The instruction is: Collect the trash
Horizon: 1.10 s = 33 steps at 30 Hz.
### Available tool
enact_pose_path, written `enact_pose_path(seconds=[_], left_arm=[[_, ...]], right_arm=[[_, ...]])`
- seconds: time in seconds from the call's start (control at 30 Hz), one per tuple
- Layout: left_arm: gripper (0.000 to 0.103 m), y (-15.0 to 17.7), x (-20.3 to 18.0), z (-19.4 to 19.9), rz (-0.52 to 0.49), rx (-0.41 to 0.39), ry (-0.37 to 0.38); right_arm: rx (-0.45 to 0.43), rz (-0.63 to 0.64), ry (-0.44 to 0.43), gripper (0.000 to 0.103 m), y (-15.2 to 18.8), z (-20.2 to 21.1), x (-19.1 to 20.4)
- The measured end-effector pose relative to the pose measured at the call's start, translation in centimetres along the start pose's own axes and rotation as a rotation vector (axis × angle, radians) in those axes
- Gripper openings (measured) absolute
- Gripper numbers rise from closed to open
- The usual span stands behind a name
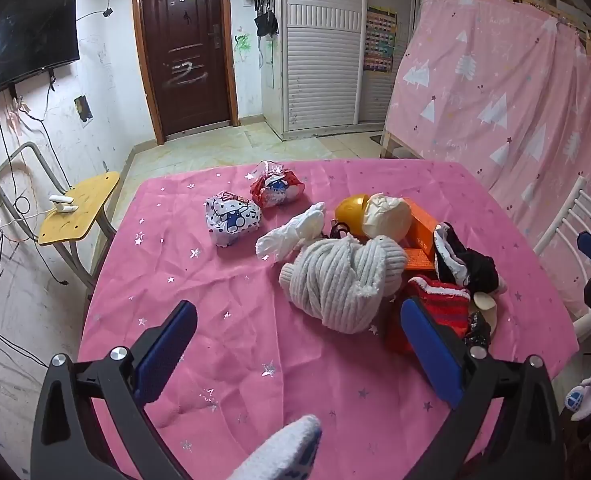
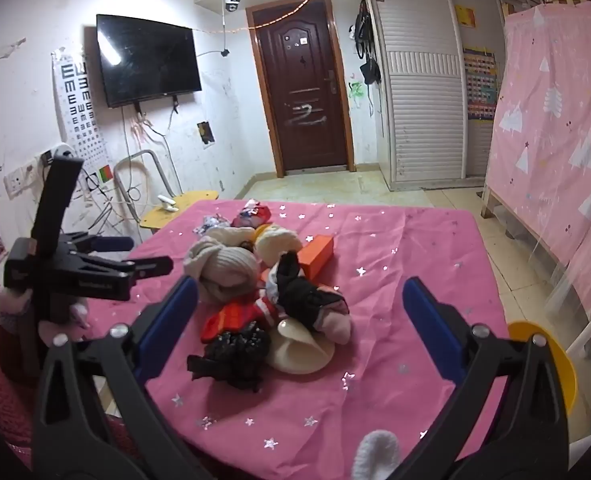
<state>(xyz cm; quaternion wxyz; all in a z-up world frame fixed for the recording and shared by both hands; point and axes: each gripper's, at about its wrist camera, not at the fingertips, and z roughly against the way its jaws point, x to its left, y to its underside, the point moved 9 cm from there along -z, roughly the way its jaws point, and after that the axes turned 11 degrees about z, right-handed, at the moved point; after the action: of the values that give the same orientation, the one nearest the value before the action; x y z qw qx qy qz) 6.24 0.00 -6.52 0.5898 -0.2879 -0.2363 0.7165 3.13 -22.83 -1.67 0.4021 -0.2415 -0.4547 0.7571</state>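
A pile lies on the pink table cloth point(image 1: 235, 360): a grey knitted bundle point(image 1: 335, 280), a crumpled white bag point(image 1: 291, 232), a red sock point(image 1: 439, 300), black cloth point(image 1: 467, 268), an orange box point(image 1: 419, 236) and a yellow ball point(image 1: 351, 208). Two knotted printed bags, a blue-white one point(image 1: 231, 218) and a red one point(image 1: 275, 188), lie behind. My left gripper point(image 1: 295, 344) is open and empty, just before the pile. My right gripper point(image 2: 299, 320) is open and empty over a black crumpled wrapper point(image 2: 231, 352) and a cream disc point(image 2: 299, 352). The left gripper also shows in the right wrist view point(image 2: 151, 256).
A yellow school desk point(image 1: 79, 208) stands left of the table. A white chair point(image 1: 575, 224) and a pink curtained bunk bed point(image 1: 495, 88) are on the right. A yellow bin rim point(image 2: 555, 364) shows at the table's near right. A brown door point(image 1: 183, 48) is at the back.
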Motion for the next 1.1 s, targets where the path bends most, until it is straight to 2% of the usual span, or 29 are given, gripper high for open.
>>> enact_pose_path(seconds=[1.1], left_arm=[[0.094,0.44,-0.35,-0.03,-0.009,0.006,0.000]], right_arm=[[-0.004,-0.017,-0.009,0.099,0.32,0.15,-0.29]])
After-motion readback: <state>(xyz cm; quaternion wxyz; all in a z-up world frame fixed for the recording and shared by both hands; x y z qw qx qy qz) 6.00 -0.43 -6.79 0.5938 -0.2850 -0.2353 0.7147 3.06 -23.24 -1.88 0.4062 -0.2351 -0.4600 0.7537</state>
